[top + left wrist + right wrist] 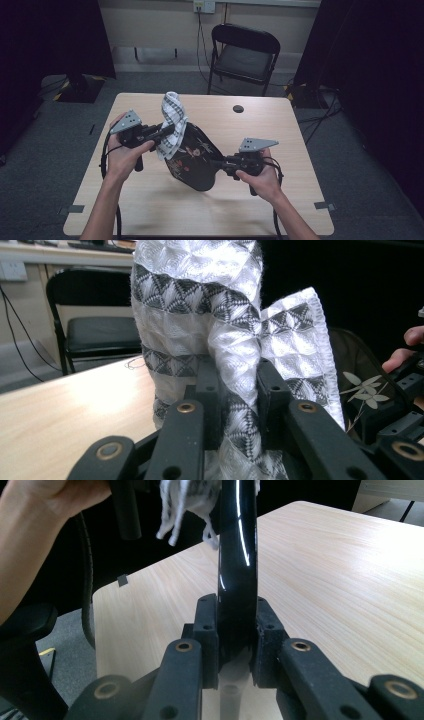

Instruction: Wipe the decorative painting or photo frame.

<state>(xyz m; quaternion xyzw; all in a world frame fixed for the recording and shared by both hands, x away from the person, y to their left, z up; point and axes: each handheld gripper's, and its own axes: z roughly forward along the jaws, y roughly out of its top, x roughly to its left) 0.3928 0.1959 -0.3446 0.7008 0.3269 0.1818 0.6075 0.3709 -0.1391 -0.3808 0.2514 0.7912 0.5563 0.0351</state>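
Note:
A white cloth with grey check bands [172,122] stands bunched upright, pinched between the jaws of my left gripper [167,131]; in the left gripper view the cloth [200,315] rises from that gripper [238,375]. A black lacquered tray with a leaf pattern [195,160] is held tilted on edge above the table, and my right gripper [216,162] is shut on its right rim. Seen along the right gripper [238,615], the glossy tray edge [237,555] runs away between the jaws. The cloth lies against the tray's upper left face.
The light wooden table [150,210] has a small dark round spot [238,108] near its far edge. A black folding chair [243,55] stands behind the table. Dark curtains hang at both sides. Cables trail from both grippers off the near edge.

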